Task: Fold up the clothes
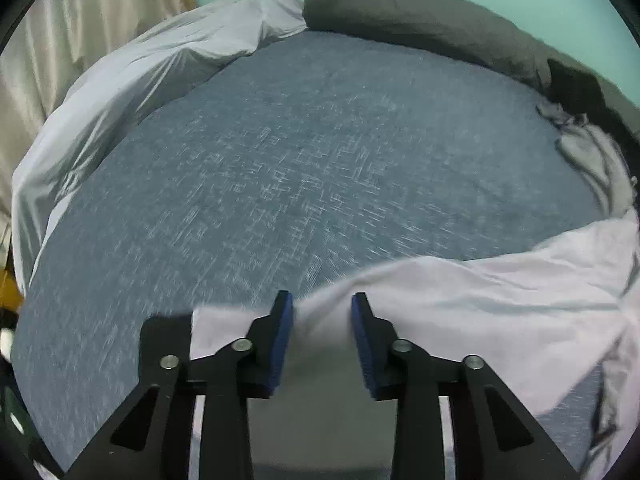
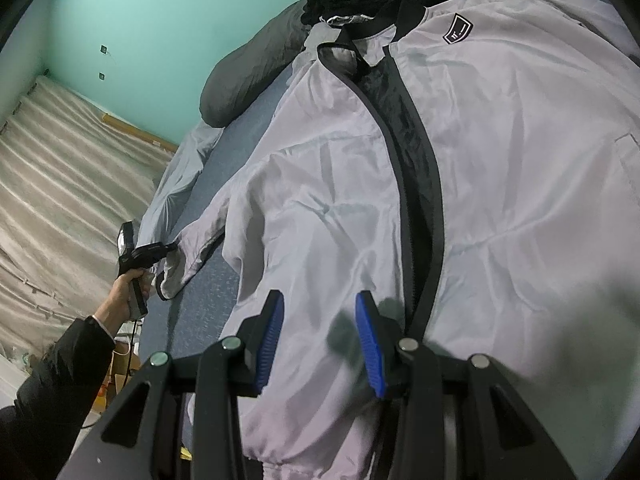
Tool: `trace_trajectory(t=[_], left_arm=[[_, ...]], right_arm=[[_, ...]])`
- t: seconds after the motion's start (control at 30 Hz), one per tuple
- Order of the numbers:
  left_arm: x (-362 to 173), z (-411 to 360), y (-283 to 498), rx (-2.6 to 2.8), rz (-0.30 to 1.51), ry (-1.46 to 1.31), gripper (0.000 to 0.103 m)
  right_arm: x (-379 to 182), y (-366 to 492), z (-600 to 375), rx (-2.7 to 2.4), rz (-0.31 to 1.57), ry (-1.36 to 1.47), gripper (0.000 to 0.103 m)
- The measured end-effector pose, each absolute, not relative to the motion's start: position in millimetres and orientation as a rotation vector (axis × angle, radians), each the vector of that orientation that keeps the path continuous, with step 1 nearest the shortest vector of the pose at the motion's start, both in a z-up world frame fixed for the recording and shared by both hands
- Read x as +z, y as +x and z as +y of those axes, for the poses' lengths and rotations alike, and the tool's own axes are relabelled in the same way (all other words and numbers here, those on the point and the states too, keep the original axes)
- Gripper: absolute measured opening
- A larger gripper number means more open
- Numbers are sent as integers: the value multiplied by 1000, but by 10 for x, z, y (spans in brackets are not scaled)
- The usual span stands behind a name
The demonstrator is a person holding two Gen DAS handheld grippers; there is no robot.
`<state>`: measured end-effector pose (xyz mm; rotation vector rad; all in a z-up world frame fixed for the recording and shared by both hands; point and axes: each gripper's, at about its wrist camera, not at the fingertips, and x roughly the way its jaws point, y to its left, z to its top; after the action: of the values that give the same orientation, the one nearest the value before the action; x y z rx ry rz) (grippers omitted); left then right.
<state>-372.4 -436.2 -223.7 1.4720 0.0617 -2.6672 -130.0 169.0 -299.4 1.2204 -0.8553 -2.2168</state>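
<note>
While the pale jacket (image 2: pixel 500 168) lay face up and unzipped on the blue bed (image 1: pixel 280 152), its sleeve (image 2: pixel 192 248) stretched sideways, likely for folding inward; the left gripper (image 1: pixel 322 340) stood part open over the cuff, the right gripper (image 2: pixel 320 340) part open above the hem, gripping nothing

A: State the jacket (image 2: pixel 500 160) colours.
B: Pale lilac-grey body; black zip band and collar; black chest badge (image 2: pixel 458 32) with white marks.
A: Bed (image 1: pixel 280 152) surface?
B: Blue-grey, with a fine white crosshatch fleck. Bolster (image 1: pixel 420 20) dark grey; sheet (image 1: pixel 120 92) light grey.
A: Gripper parts?
B: Black frames; fingers (image 2: pixel 370 344) carry blue pads. Wall (image 2: pixel 160 40) turquoise; curtain (image 2: pixel 60 184) beige.
</note>
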Motion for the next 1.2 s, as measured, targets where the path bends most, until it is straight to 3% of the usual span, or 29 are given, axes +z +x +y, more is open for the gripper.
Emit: trace_trajectory(t=[0.43, 0.53, 0.63, 0.83, 1.07, 1.2], left_arm=[[-2378, -2535, -2402, -2898, 65, 1999, 41], [-2466, -2131, -2093, -2900, 93, 2125, 41], [-2541, -1809, -1836, -2886, 50, 2209, 42], [-2711, -1595, -1587, -2823, 141, 2332, 51], [-2857, -1580, -1401, -2749, 250, 2423, 51], [-2842, -1534, -1294, -2773, 220, 2421, 49]], right_arm=[[-2749, -1236, 1735, -2224, -878, 1186, 37], [-2655, -1238, 1794, -2243, -850, 1188, 46], [-2576, -1219, 1913, -2252, -865, 1173, 46], [-2445, -1199, 2170, -2312, -888, 1133, 47], [-2343, -1192, 2338, -2311, -946, 1079, 47], [-2304, -1181, 2393, -2313, -954, 1074, 47]])
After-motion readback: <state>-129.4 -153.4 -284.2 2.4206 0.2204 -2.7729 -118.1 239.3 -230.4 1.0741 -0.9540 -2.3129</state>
